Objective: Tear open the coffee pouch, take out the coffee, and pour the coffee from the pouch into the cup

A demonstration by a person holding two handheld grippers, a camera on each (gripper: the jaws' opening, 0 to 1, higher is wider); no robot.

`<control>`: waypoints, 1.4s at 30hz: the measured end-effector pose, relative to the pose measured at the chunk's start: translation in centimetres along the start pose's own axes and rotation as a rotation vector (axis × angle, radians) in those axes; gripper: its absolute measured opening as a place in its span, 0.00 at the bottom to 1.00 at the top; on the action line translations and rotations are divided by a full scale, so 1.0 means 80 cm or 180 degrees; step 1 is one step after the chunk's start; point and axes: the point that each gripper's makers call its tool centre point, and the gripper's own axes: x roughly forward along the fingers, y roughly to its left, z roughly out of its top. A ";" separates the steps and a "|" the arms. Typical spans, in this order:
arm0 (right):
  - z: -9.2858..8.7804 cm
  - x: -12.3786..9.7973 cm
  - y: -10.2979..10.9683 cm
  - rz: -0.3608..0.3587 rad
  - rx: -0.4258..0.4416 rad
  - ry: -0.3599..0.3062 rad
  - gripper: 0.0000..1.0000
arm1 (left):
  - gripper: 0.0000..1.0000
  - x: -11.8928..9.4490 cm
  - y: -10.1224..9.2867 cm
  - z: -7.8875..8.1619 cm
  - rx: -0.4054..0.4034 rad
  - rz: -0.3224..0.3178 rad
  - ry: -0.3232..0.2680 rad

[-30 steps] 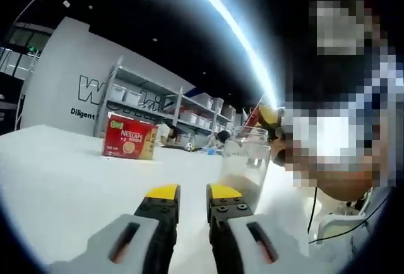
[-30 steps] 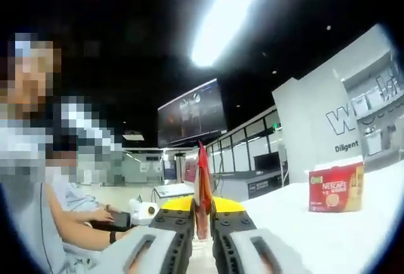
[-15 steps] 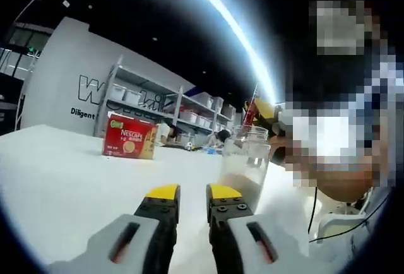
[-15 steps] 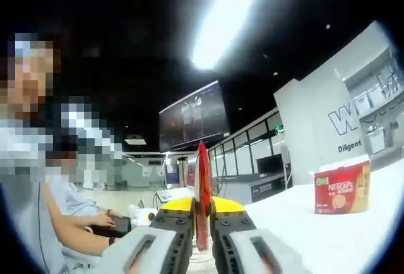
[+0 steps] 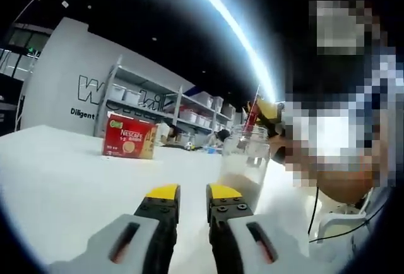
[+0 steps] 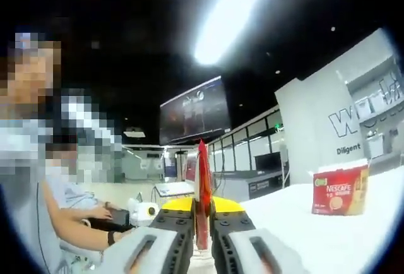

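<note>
So the right gripper has its yellow-tipped jaws clamped on a thin red coffee pouch, which stands upright between them. In the left gripper view that pouch sits at about 1 o'clock, just above the rim of a clear glass jar-style cup with brownish powder in the bottom. The left gripper has jaws slightly apart, holding nothing. A red Nescafe box sits on the white table at 10 o'clock.
</note>
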 end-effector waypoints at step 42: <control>-0.007 0.002 -0.004 -0.0024 0.0053 0.0193 0.09 | 0.20 -0.003 -0.007 0.058 -0.0149 -0.0259 -0.0352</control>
